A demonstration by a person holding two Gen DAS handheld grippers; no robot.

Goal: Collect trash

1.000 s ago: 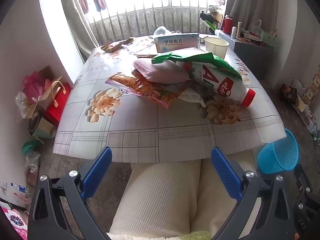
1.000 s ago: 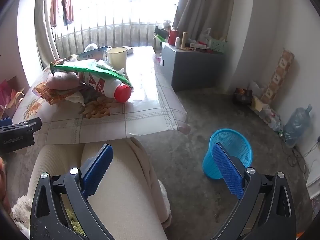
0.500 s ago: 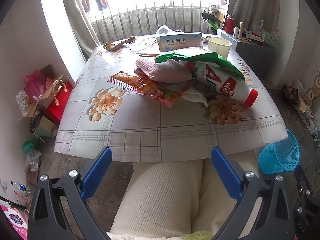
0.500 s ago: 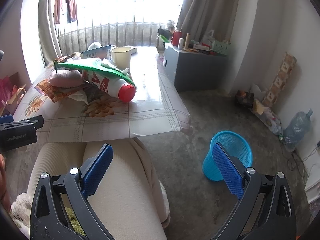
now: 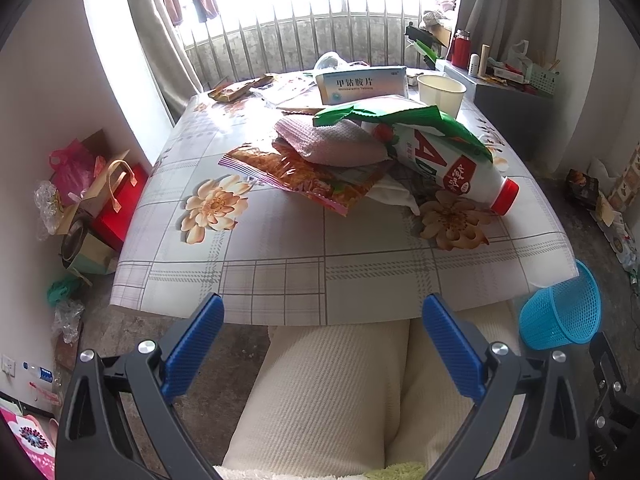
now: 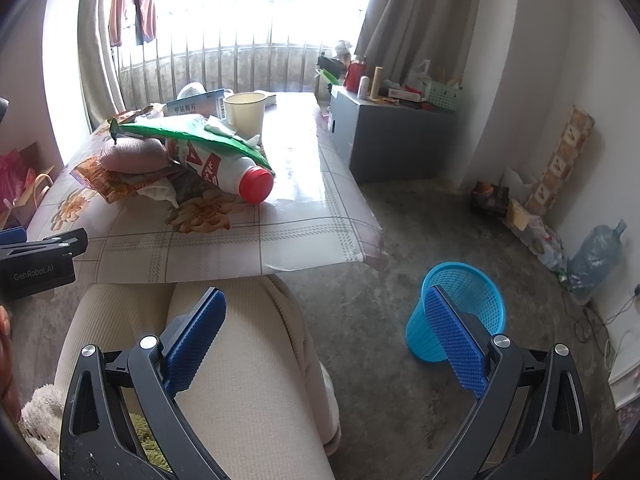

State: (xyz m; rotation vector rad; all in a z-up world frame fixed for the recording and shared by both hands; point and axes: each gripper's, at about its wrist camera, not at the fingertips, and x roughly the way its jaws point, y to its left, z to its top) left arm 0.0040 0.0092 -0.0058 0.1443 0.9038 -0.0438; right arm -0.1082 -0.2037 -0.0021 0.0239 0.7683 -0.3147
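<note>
The trash lies piled at the centre of the worktop (image 5: 280, 264), which is covered with a flower-print cloth. A white bottle (image 5: 448, 164) with a red cap (image 5: 505, 197) lies on its side, long axis running far-left to near-right, cap pointing near-right; its label shows a large red "A" and Chinese characters too small to read. A green wrapper (image 5: 404, 116) lies draped over the bottle. To its left, a pink cloth (image 5: 332, 144) rests on an orange snack packet (image 5: 296, 176). Behind, a white-and-blue box (image 5: 362, 85) reads "甲钴胺片". A cream paper cup (image 5: 442, 94) stands at its right. A blue basket (image 6: 460, 312) stands on the floor, right of the worktop. The left claw (image 5: 322, 342) and the right claw (image 6: 324, 338) are both spread wide with nothing between the fingers, above the person's cream-trousered lap (image 5: 340, 392). The left claw's body reads "GenRobot.AI" in the right wrist view.
</note>
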